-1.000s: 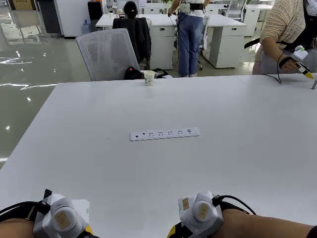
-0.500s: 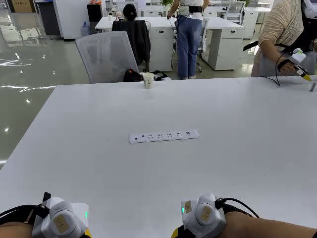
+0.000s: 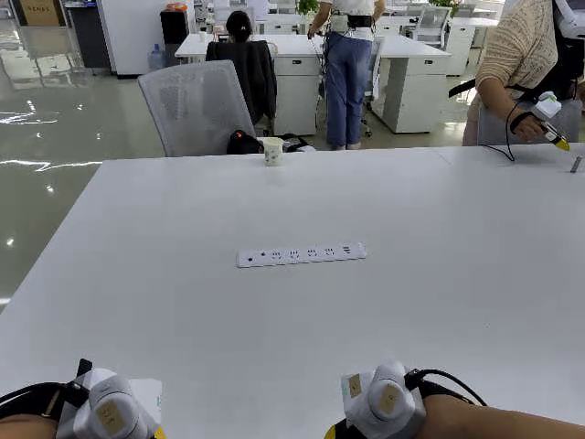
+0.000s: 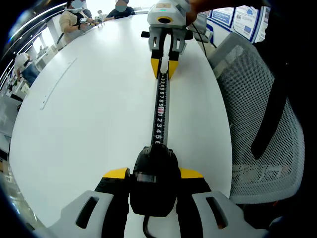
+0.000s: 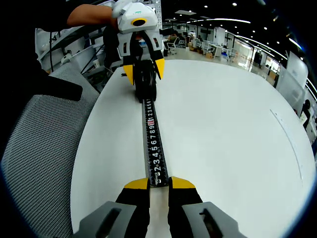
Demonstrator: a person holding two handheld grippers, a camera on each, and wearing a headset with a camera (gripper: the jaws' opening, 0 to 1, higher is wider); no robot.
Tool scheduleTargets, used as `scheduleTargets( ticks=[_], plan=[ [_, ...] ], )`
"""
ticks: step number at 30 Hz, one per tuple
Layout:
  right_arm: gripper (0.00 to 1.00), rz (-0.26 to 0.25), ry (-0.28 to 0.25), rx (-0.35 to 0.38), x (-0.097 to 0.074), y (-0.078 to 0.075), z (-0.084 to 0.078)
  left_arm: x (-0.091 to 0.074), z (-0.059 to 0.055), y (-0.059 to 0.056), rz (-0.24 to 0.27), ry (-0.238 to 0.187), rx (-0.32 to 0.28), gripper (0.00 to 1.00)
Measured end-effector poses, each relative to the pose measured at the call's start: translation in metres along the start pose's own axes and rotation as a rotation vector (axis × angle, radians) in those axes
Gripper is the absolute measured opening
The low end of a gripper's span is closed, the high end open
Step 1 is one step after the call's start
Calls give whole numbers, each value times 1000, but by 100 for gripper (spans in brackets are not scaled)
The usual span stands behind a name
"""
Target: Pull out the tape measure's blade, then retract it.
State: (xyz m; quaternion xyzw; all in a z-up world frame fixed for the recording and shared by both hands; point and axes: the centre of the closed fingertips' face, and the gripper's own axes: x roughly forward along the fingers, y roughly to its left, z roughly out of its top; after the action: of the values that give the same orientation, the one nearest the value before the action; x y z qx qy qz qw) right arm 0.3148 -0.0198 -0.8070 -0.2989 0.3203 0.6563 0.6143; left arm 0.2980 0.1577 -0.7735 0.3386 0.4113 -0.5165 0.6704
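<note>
One black plastic tape-measure case (image 4: 151, 191) is clamped in the left gripper (image 4: 153, 173) at the near edge of the white table (image 3: 274, 183). Its narrow numbered blade (image 5: 154, 144) lies extended, tip pinched by the right gripper (image 5: 158, 184). Pull-out is judged largely done; retraction calls for the tip to be guided back toward the case.

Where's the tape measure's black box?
In the left gripper view, the left tongs clamp the tape measure case, its blade stretched over the table to the right tongs.
</note>
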Motion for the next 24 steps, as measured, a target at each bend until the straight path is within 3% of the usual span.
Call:
scheduleTargets(
  ticks=[24],
  plan=[
    [10, -5, 1, 10, -9, -1, -11, 0, -1, 0, -1, 4, 0, 31]
  ],
)
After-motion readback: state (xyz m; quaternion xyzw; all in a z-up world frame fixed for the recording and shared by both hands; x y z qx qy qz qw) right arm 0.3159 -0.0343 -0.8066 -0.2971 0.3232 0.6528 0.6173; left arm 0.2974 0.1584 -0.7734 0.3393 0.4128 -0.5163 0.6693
